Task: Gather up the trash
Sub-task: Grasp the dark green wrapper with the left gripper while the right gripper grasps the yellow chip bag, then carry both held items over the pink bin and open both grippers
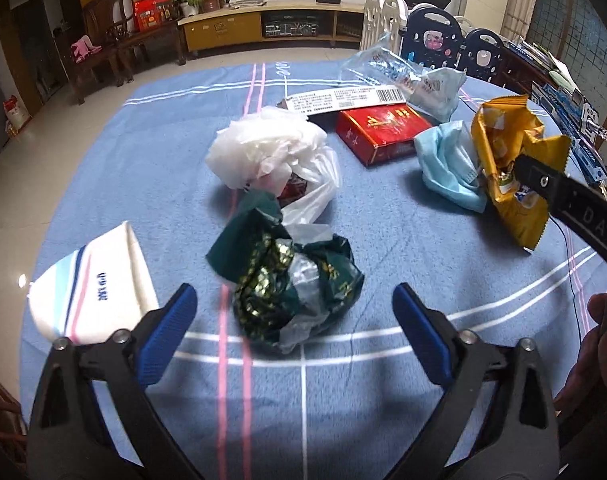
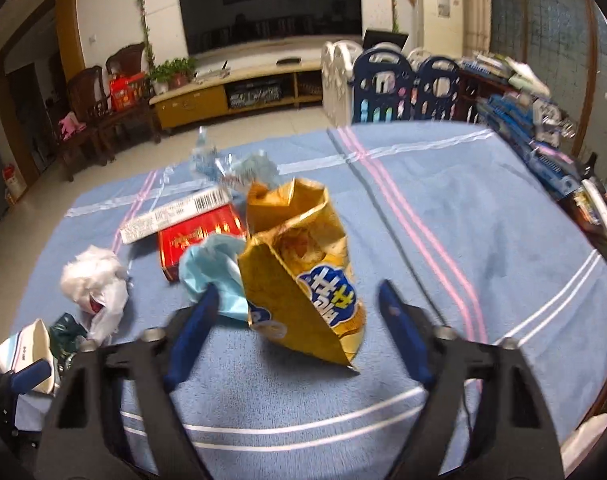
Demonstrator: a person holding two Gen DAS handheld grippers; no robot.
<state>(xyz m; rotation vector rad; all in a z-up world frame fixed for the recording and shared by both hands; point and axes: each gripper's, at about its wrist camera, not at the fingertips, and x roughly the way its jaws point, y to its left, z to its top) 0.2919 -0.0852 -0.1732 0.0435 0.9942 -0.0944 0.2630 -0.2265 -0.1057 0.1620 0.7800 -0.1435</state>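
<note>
Blue pads of L gripper (image 1: 293,312) wide apart, nothing held, green wrapper (image 1: 287,284) just ahead between them. R gripper (image 2: 295,320) also open, astride gold snack bag (image 2: 303,276). Risk, my call: crinkly foil slips out as I close.

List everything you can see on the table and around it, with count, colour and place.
table cloth: one, blue with white and pink stripes, covers the table
crumpled wrapper: one, dark green and gold, nearest the left gripper
plastic bag: one, white, crumpled, centre
box: one, red, behind the bag
flat carton: one, white with barcode, behind the red box
face masks: two, light blue, right of the box
clear wrapper: one, far edge
snack bag: one, golden, between the right gripper's fingers
cup: one, white with stripes, left edge
left gripper: open
right gripper: open around the snack bag
</note>
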